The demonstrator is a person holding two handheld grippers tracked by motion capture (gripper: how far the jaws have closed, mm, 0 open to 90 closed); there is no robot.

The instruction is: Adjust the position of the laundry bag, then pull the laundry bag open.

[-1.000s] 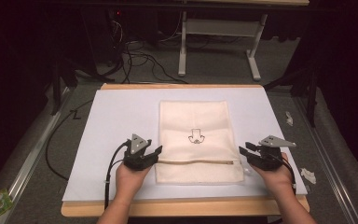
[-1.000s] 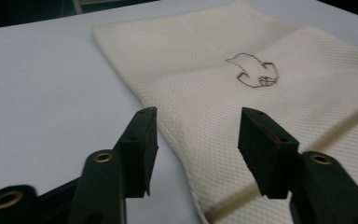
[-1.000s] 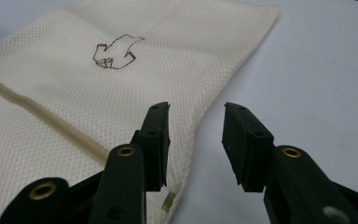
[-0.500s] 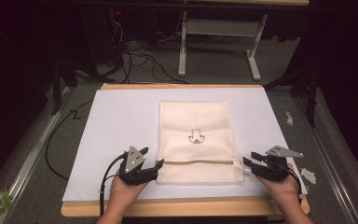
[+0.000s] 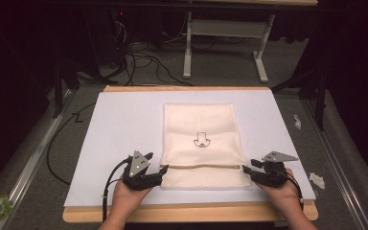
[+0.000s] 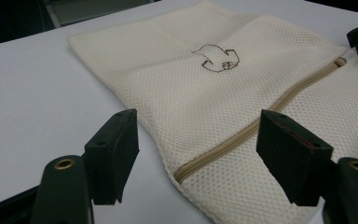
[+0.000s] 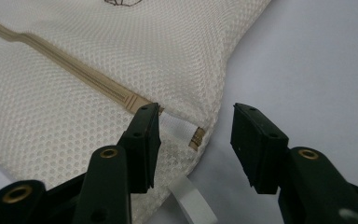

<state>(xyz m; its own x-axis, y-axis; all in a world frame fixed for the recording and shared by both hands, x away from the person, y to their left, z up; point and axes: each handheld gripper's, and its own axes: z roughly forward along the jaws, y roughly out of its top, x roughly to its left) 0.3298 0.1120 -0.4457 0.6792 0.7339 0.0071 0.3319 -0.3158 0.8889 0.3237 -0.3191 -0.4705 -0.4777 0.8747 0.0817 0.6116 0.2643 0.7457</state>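
Down at the near edge of the table, the left gripper (image 5: pixel 162 171) rests in the person's left hand (image 5: pixel 127 194) with its jaws spread apart, gripping nothing; in the left gripper view its two black jaws stand wide on either side of the closed end of the tan zipper (image 6: pixel 242 135), which runs away from that gripper toward the far side of the bag. Just ahead of those jaws lies the cream mesh bag (image 5: pixel 201 139), flat on the white sheet (image 5: pixel 120 124), with a small dark outline logo (image 5: pixel 201 142) beyond the zipper line. Across the bag from it, the right gripper (image 5: pixel 244 169), held in the right hand (image 5: pixel 282 191), points at the opposite end of the zipper. Its jaws are also parted and empty: in the right gripper view the one jaw sits over the mesh beside the zipper's end, the other over bare sheet, and the bag's corner with a small tan tab (image 7: pixel 196 137) lies between them. A white label strip (image 7: pixel 191 200) pokes out near that gripper's base. The wooden table edge (image 5: pixel 187 213) runs beneath both hands.
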